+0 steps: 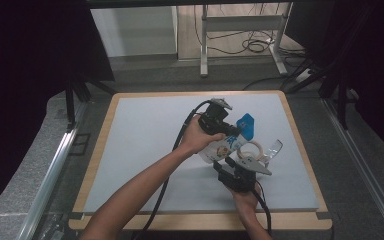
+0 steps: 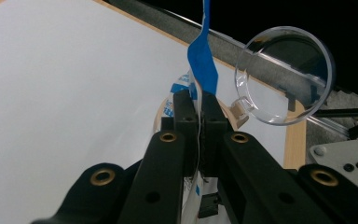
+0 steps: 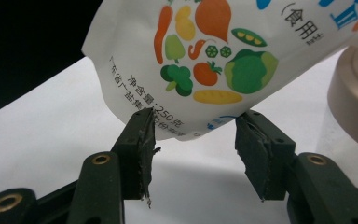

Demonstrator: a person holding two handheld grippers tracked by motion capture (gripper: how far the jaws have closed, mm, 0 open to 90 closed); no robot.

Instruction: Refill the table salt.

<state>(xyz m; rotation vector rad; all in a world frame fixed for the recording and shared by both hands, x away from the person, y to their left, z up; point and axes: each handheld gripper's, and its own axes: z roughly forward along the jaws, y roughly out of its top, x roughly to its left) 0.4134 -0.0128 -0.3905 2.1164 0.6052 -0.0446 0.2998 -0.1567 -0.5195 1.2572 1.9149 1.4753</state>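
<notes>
A white pouch [image 1: 219,148] printed with vegetables [image 3: 205,56] hangs tilted above the table between both grippers. My left gripper [image 1: 237,131] is shut on its blue top edge [image 2: 204,60], which stands up thin between the pressed pads [image 2: 186,116]. Below it, my right gripper [image 1: 231,163] points up at the pouch's bottom end. In the right gripper view its jaws [image 3: 196,135] stand about half wide, with the pouch's rounded bottom lying between them and touching both pads [image 3: 142,135].
A tan tape roll [image 1: 251,149] [image 3: 354,93] lies on the white table top [image 1: 145,150] just right of the pouch. A clear round plastic lid [image 1: 275,148] [image 2: 284,74] sits beside it near the right edge. Desk legs and cables [image 1: 250,45] lie beyond the table.
</notes>
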